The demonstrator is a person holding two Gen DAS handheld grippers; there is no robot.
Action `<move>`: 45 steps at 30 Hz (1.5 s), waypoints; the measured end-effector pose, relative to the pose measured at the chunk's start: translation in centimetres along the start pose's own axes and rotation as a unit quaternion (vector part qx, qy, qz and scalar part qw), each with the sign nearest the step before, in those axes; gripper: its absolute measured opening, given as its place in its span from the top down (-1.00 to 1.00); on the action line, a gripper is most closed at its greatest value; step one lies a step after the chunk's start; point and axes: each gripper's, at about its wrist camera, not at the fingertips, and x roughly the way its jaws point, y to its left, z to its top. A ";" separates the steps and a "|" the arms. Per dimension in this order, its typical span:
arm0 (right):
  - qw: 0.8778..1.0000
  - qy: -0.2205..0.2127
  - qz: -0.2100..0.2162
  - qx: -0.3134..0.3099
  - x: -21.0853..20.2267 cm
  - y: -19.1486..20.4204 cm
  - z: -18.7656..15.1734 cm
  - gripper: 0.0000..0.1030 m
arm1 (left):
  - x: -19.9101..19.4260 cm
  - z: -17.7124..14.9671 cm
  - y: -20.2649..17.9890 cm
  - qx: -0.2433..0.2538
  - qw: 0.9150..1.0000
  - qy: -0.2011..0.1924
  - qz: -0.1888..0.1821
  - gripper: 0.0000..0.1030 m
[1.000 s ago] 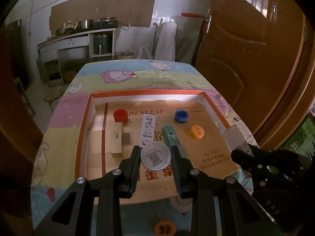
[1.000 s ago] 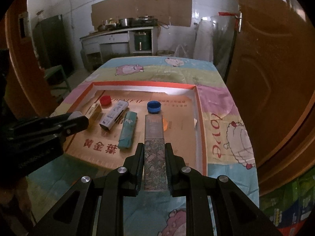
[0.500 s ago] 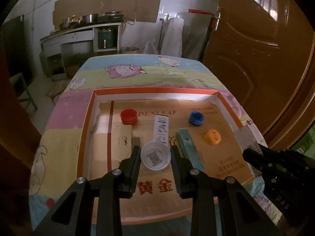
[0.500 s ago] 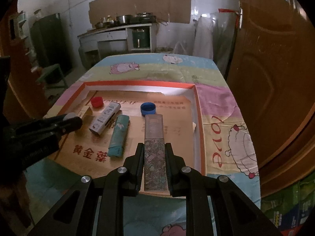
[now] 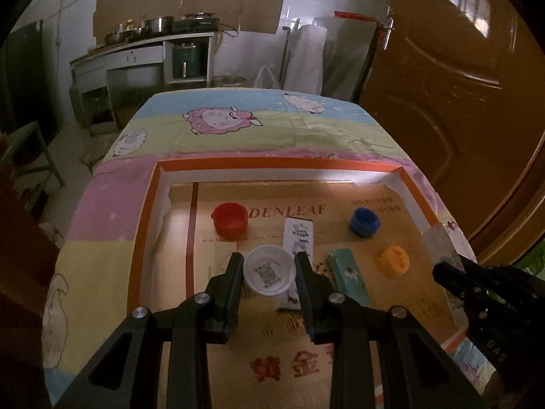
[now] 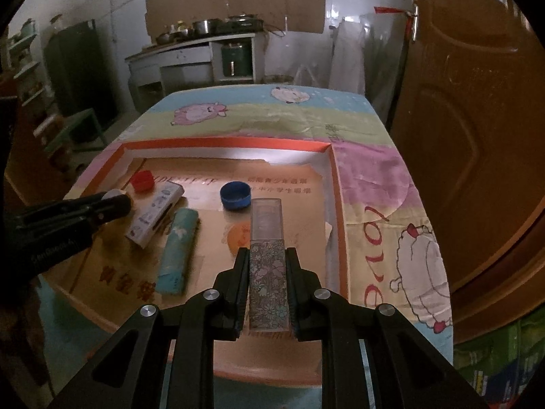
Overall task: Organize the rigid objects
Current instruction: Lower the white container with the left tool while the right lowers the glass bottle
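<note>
My left gripper (image 5: 269, 274) has its jaws clamped on the white cap (image 5: 269, 274) over the tray (image 5: 143, 225), my right gripper (image 6: 267, 279) pinching the floral box (image 6: 267, 272) above its right side.

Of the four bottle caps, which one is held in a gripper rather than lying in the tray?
The white cap with a QR code inside, shut between the left gripper fingers; the red, blue and orange caps lie loose.

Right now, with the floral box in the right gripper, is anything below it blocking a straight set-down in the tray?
Yes. The orange cap lies on the tray floor just under the floral box; the blue cap sits just beyond. The floor right of them looks bare.
</note>
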 end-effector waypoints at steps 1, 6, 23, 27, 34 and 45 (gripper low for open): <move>1.000 0.000 -0.001 0.000 0.2 -0.1 0.2 0.61 | 0.2 0.2 0.0 -0.001 1.000 0.000 0.000 0.40; 1.000 0.004 -0.001 0.000 1.1 -0.3 0.8 0.61 | 1.0 0.6 0.4 -0.005 1.000 0.002 0.000 0.40; 1.000 0.004 -0.005 -0.004 2.8 -0.9 2.5 0.61 | 2.4 2.2 0.3 0.006 1.000 0.000 0.000 0.40; 1.000 0.011 -0.004 -0.001 3.5 -1.0 2.7 0.61 | 3.1 2.0 0.2 0.010 1.000 0.009 0.002 0.40; 1.000 0.028 0.003 0.011 4.7 -1.4 2.7 0.61 | 3.7 2.0 0.4 0.007 1.000 0.023 -0.006 0.40; 0.999 0.046 0.005 0.016 5.8 -1.6 2.4 0.61 | 4.1 1.6 1.1 -0.009 0.999 0.028 -0.014 0.40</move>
